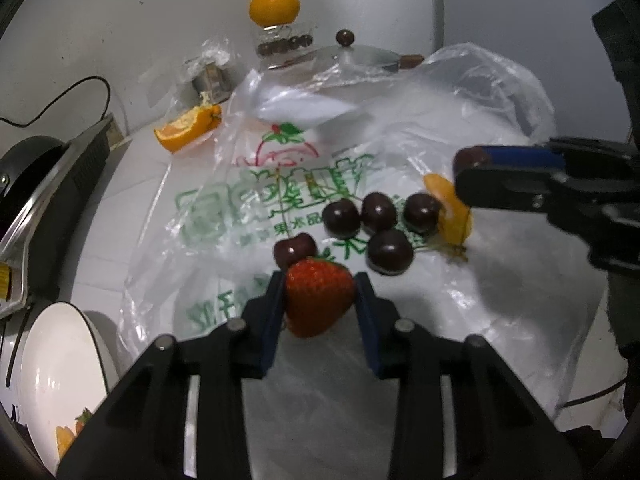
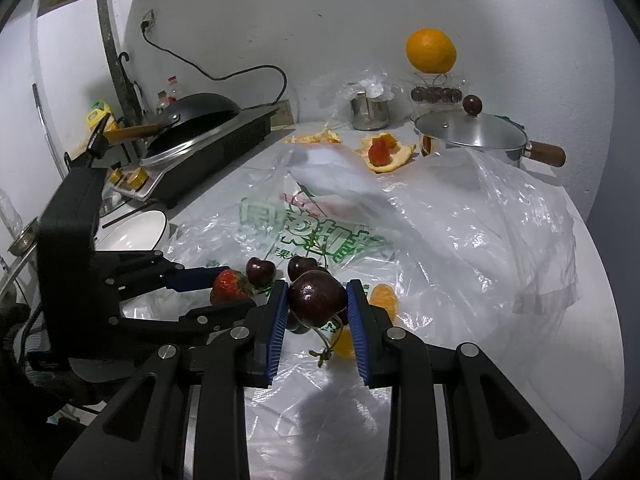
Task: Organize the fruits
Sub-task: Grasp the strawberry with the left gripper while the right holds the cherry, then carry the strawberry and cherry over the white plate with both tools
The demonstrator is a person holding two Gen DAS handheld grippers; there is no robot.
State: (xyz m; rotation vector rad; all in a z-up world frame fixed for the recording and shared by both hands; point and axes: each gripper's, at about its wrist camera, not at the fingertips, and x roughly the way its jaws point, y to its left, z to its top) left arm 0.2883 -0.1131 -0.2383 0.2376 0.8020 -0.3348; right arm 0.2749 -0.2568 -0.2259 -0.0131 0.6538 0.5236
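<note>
Fruit lies scattered on a large clear plastic bag point(image 1: 280, 184) printed in green, spread over the white counter point(image 2: 560, 360). At the counter's left edge stands a black cooktop point(image 2: 224, 136) with a dark pan point(image 2: 200, 106) on it, and at the back a steel pot point(image 2: 472, 136) under a glass lid with a wooden handle. A white bowl point(image 1: 60, 376) sits near the left edge of the bag.

The left gripper point(image 1: 320, 300) has its blue pads on either side of a red strawberry point(image 1: 318, 298), pinching it just above the bag. The right gripper point(image 2: 318, 300) has its jaws clamped on a dark cherry point(image 2: 316, 298), held clear of the plastic.

A whole orange point(image 1: 274, 5) rests on top of a glass jar point(image 1: 282, 44) at the back wall. An orange peel point(image 2: 386, 156) by the pot cradles a second strawberry point(image 2: 378, 152). Five loose cherries point(image 1: 380, 216) cluster on the bag between the two grippers, with mandarin segments point(image 1: 450, 204) just beside them.
</note>
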